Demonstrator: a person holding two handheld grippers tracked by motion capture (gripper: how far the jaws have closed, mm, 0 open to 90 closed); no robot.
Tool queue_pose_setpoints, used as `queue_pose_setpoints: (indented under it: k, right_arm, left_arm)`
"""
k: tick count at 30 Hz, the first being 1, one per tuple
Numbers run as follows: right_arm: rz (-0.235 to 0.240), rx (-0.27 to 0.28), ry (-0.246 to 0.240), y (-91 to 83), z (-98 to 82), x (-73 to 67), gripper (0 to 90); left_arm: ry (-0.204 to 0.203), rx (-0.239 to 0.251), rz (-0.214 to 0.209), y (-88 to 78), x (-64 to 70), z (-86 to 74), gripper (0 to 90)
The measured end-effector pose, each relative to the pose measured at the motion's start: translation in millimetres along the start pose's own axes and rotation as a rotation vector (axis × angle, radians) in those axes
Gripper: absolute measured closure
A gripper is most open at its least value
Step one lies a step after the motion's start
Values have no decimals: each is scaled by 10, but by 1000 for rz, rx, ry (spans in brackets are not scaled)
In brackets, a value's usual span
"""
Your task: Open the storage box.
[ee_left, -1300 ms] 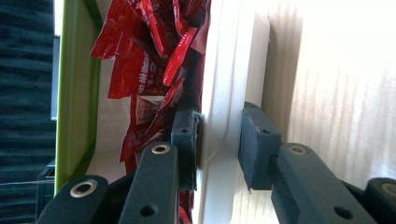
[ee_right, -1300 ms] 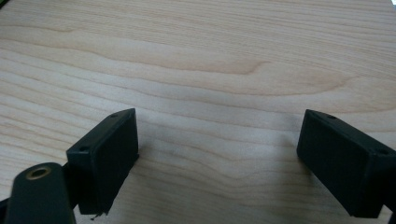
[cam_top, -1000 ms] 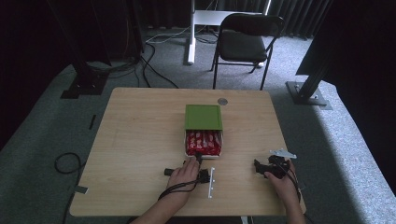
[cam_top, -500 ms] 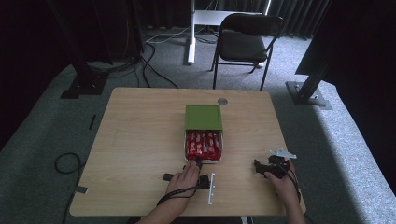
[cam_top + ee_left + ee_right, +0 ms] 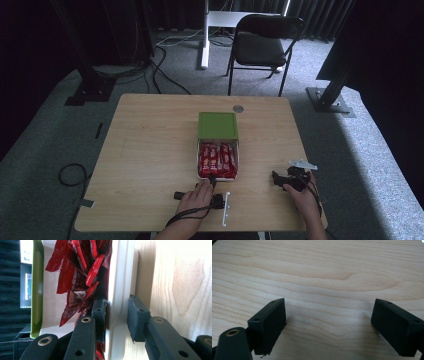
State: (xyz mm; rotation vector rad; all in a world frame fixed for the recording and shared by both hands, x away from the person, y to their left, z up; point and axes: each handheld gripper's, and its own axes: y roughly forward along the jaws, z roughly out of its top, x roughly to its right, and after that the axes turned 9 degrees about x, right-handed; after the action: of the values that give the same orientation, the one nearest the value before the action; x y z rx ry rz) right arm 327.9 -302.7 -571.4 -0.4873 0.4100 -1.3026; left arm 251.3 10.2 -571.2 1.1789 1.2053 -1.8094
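In the high view the white tray (image 5: 218,176) of red snack packets (image 5: 218,159) sits at the centre of the frame, its long axis running from the lower edge up toward the green lid (image 5: 217,125) that covers its far half. The left tongs (image 5: 212,181) meet the tray at its near short wall, just below centre. In the left gripper view they are clamped on that wall (image 5: 117,315), one pad inside against the packets (image 5: 75,282), the other outside over the bare table (image 5: 180,285). So the tray lies straight ahead of the left tongs, along their line, and I judge any pull or push will follow that long axis. The right tongs (image 5: 283,181) rest well apart at the lower right, jaws spread wide over bare wood (image 5: 324,272), holding nothing.
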Motion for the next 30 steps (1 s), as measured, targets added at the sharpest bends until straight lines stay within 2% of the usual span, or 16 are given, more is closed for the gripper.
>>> queue_pose_setpoints:
  k: [6,20,24,27,30]
  right_arm:
    - [0,0,0,0,0,0,122]
    - [0,0,0,0,0,0,121]
    - [0,0,0,0,0,0,122]
    - [0,0,0,0,0,0,122]
    - [0,0,0,0,0,0,122]
  left_arm:
    - [11,1,-6,-53,18,29,716]
    - [-25,12,-49,-179,12,64,712]
    - [-38,32,-52,-189,11,47,705]
    - [-88,52,-66,-207,-16,21,689]
    - [-175,78,-99,-224,-60,5,661]
